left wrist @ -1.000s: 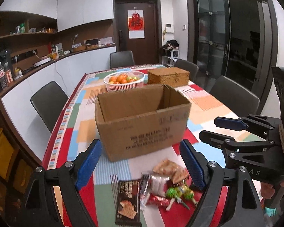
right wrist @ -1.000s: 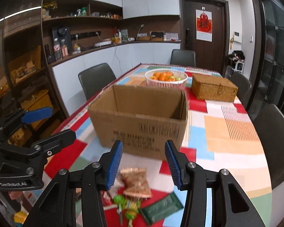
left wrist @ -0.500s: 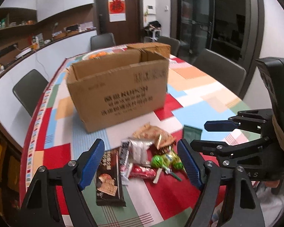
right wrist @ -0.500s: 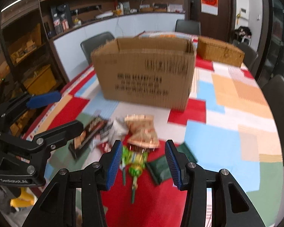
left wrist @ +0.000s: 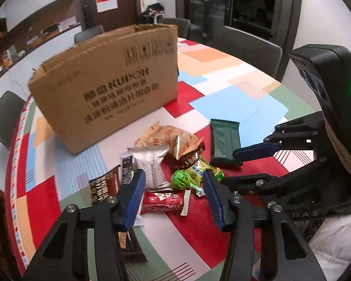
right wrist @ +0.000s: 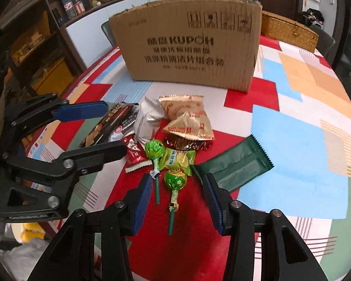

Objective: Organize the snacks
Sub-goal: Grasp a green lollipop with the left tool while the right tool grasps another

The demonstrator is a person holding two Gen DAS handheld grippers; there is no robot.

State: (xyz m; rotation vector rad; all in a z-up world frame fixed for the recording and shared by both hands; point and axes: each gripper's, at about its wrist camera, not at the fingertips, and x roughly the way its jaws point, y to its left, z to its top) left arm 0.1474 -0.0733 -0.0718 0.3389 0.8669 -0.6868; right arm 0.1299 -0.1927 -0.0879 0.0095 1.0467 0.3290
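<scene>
Left wrist view: the left gripper [left wrist: 173, 196] points down over a small heap of snacks on a patchwork tablecloth [left wrist: 234, 103]. Its jaws have just been closing and stand partly spread; a red candy bar [left wrist: 162, 198] lies on the cloth between the blue pads, which do not press on it. Just beyond lie a silver pouch [left wrist: 149, 164], a green lollipop [left wrist: 181, 180], a yellow-green sachet [left wrist: 202, 167] and two tan crinkled packets [left wrist: 173, 138]. A dark chocolate bar [left wrist: 103, 187] runs under the left finger. A dark green wrapper [left wrist: 224, 140] lies apart, to the right of the heap. The cardboard box [left wrist: 110, 82] stands behind the snacks, its printed side facing the camera. The right gripper [left wrist: 252, 164] reaches in from the right, one blue pad touching or just over the green wrapper's near end.

Right wrist view: the right gripper [right wrist: 176, 201] hangs above the near edge of the heap. Its jaws have just been closing a little and remain apart, pinching nothing; a second green lollipop [right wrist: 175, 182] lies between them on the red patch, its stick pointing toward the camera. The first lollipop [right wrist: 154, 149] lies just to the left. The green wrapper [right wrist: 236, 168] lies beside the right finger. The left gripper [right wrist: 86, 131] enters from the left, over the chocolate bar [right wrist: 110, 121]. A woven wicker box [right wrist: 290, 32] sits behind the carton.
</scene>
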